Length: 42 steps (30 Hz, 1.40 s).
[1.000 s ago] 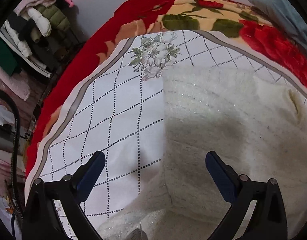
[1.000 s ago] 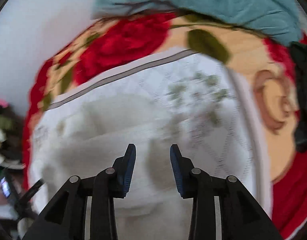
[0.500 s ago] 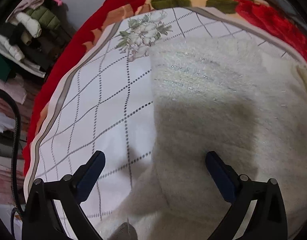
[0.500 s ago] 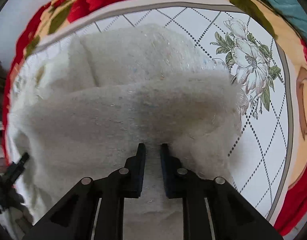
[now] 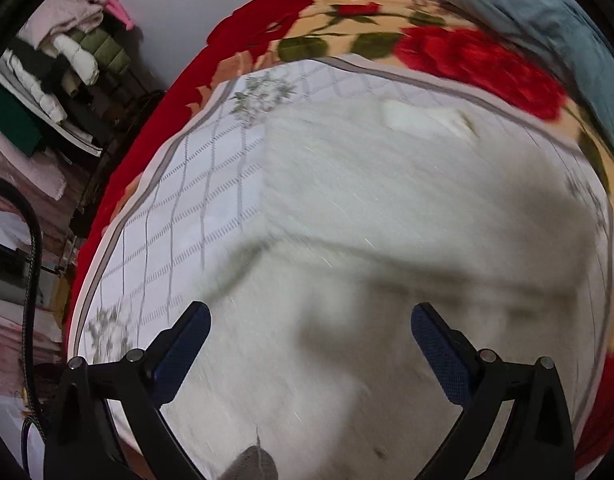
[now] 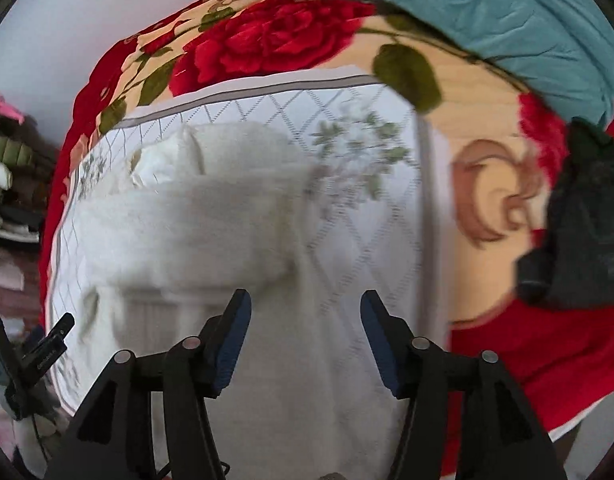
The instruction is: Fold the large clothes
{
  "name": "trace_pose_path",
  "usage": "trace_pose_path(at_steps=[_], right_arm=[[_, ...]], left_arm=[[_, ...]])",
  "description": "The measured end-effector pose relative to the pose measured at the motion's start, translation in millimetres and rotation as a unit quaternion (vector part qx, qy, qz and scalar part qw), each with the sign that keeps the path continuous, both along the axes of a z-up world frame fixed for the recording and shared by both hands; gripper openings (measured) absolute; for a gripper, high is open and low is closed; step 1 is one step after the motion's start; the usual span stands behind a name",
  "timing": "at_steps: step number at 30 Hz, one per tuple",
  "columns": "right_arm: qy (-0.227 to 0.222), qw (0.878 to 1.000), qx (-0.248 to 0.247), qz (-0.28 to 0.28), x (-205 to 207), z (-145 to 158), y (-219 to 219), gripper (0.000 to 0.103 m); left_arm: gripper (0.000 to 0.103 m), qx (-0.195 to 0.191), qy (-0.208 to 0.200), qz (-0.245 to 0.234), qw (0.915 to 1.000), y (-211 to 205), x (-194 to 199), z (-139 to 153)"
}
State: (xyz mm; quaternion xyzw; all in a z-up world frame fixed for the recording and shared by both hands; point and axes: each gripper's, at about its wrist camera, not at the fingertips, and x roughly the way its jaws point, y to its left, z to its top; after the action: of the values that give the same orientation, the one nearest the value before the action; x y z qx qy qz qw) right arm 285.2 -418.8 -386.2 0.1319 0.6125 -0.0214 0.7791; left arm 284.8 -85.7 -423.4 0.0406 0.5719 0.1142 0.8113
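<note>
Fuzzy white knit garment (image 5: pixel 387 208) lies folded on white diamond-quilted mat (image 5: pixel 179 216) over red rose-print blanket (image 6: pixel 267 44); collar end points to far edge, long axis running away from camera. Left gripper (image 5: pixel 309 330) wide open, empty. Right gripper (image 6: pixel 305 330) jaws opening, gripping nothing. No legible writing.
</note>
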Motion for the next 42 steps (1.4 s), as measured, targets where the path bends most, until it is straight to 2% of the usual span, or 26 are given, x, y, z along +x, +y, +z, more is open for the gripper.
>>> trace_pose_path(at_steps=[1,3,6,8,9,11,14,17,19,22,26,28,30,31,32,33,34,35,38,42], right_arm=[[-0.001,1.0,-0.005,0.008,-6,3,-10,0.07],[0.0,1.0,-0.015,0.025,-22,2,-32,0.076],[0.032,0.998,-0.007,0.048,-43,-11,-65,0.076],[0.04,0.997,-0.019,0.066,-55,-16,-81,0.076],[0.042,0.996,-0.031,0.072,-61,-19,-91,0.076],[0.05,0.995,-0.044,0.079,-72,-27,-113,0.076],[0.071,0.993,-0.052,0.076,-82,-44,-142,0.076],[0.091,0.992,-0.054,0.066,-84,-59,-164,0.076],[0.1,0.991,-0.058,0.066,-84,-68,-175,0.076],[0.106,0.99,-0.063,0.071,-80,-77,-180,0.076],[0.115,0.989,-0.057,0.078,-71,-88,-178,0.076],[0.118,0.988,-0.053,0.084,-64,-95,-172,0.076],[0.121,0.987,-0.041,0.095,-56,-105,-163,0.076],[0.125,0.987,-0.03,0.1,-51,-113,-157,0.076],[0.128,0.986,-0.018,0.103,-45,-119,-154,0.076],[0.131,0.986,0.0,0.106,-38,-126,-148,0.076],[0.135,0.985,0.015,0.11,-32,-132,-143,0.076],[0.136,0.984,0.03,0.113,-25,-137,-137,0.076],[0.13,0.982,0.06,0.122,-5,-143,-120,0.076],[0.113,0.979,0.102,0.137,26,-137,-95,0.076]], left_arm=[[0.103,0.008,0.006,-0.002,1.0,-16,-10,-1],[0.103,0.034,0.02,-0.005,0.9992,-57,-35,-5],[0.103,0.09,0.047,-0.015,0.9947,-124,-73,-19],[0.103,0.135,0.069,-0.026,0.9881,-166,-93,-33],[0.103,0.169,0.075,-0.032,0.9821,-190,-103,-41],[0.103,0.205,0.091,-0.034,0.9739,-226,-118,-56],[0.103,0.208,0.111,-0.007,0.9718,-258,-135,-70],[0.103,0.195,0.12,0.013,0.9734,-280,-148,-80],[0.103,0.205,0.114,0.017,0.972,-297,-152,-91],[0.103,0.238,0.111,0.025,0.9645,-308,-145,-112],[0.103,0.252,0.13,0.072,0.9563,-291,-120,-146],[0.103,0.255,0.13,0.095,0.9535,-279,-112,-152],[0.103,0.246,0.118,0.114,0.9554,-267,-105,-151],[0.099,0.241,0.108,0.12,0.957,-260,-101,-148],[0.082,0.232,0.101,0.125,0.9592,-252,-99,-145],[0.07,0.218,0.094,0.13,0.9627,-248,-99,-141],[0.045,0.198,0.085,0.135,0.9672,-244,-100,-135],[0.026,0.178,0.076,0.14,0.971,-239,-100,-130],[0.012,0.15,0.062,0.151,0.9751,-232,-99,-120],[0.01,0.126,0.031,0.187,0.9737,-218,-100,-93]])
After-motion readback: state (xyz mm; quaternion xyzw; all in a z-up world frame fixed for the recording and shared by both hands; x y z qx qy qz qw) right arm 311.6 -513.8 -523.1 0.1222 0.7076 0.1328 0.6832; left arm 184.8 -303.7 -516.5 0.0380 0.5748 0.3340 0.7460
